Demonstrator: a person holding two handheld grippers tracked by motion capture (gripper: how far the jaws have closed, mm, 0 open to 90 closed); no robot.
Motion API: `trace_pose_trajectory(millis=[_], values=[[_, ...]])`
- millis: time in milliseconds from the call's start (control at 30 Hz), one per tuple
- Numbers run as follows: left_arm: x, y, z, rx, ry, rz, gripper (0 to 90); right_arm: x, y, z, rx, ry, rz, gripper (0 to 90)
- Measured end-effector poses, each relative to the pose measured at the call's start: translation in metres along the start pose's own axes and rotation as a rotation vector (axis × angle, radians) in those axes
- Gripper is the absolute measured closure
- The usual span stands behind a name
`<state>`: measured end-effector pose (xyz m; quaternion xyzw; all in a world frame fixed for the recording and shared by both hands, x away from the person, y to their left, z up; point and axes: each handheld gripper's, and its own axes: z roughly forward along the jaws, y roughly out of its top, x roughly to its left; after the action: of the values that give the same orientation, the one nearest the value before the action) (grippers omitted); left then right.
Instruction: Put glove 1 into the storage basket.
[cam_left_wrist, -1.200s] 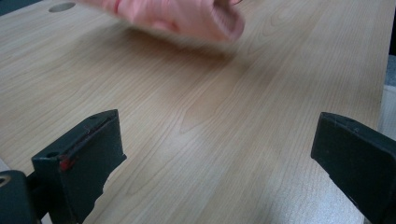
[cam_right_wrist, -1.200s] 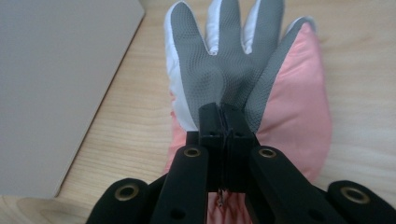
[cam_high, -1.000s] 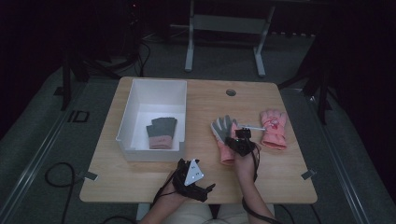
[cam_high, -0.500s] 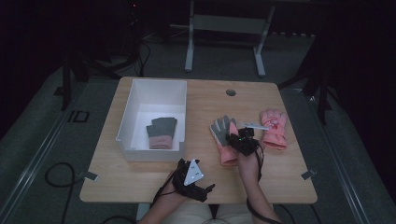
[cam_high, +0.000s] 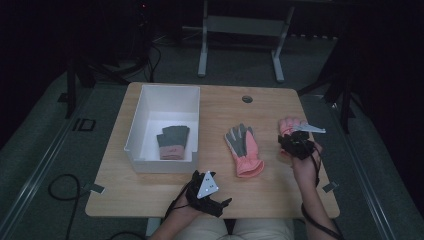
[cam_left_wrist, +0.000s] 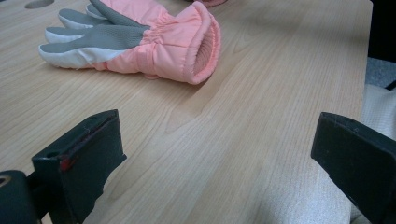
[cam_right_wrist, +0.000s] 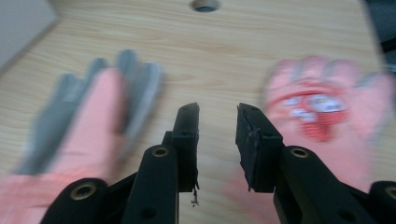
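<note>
Shifting right gripper (cam_high: 296, 145) toward pink glove (cam_high: 289, 125)

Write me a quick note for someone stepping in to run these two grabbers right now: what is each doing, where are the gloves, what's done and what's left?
Left gripper: open, holding nothing, resting near the table's front edge.
Right gripper: jaws a little apart, holding nothing, between the two loose gloves, by the right-hand pink glove.
Middle glove: pink and grey, flat on the table, grey side up.
White bin: one glove in the bin.
Done: that one glove appears binned.
Left, probably: pick up the two loose gloves and put them in the bin.
</note>
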<state>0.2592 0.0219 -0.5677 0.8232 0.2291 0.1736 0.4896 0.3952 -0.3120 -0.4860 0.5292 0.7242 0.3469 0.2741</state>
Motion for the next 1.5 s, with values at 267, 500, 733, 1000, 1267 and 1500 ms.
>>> trace_pose_trajectory(millis=[267, 500, 733, 1000, 1267, 1500], values=[[0.001, 0.001, -0.002, -0.008, 0.002, -0.010, 2.0, -0.052, 0.008, 0.002, -0.001, -0.067, 0.003, 59.9], [0.000, 0.000, -0.001, -0.009, 0.005, -0.010, 2.0, -0.077, 0.016, 0.019, 0.020, -0.081, 0.038, 56.0], [0.000, 0.000, -0.001, -0.006, 0.003, -0.011, 2.0, -0.081, 0.017, 0.038, 0.052, -0.072, 0.061, 55.0], [0.000, 0.000, -0.003, -0.010, 0.004, -0.013, 2.0, -0.070, 0.004, 0.063, 0.110, -0.089, 0.040, 55.1], [0.000, -0.001, -0.004, -0.008, 0.011, -0.005, 2.0, -0.070, -0.004, 0.073, 0.140, -0.079, 0.079, 72.5], [0.001, 0.000, -0.004, -0.011, 0.015, -0.007, 2.0, -0.076, 0.002, 0.062, 0.141, -0.057, 0.114, 86.7]])
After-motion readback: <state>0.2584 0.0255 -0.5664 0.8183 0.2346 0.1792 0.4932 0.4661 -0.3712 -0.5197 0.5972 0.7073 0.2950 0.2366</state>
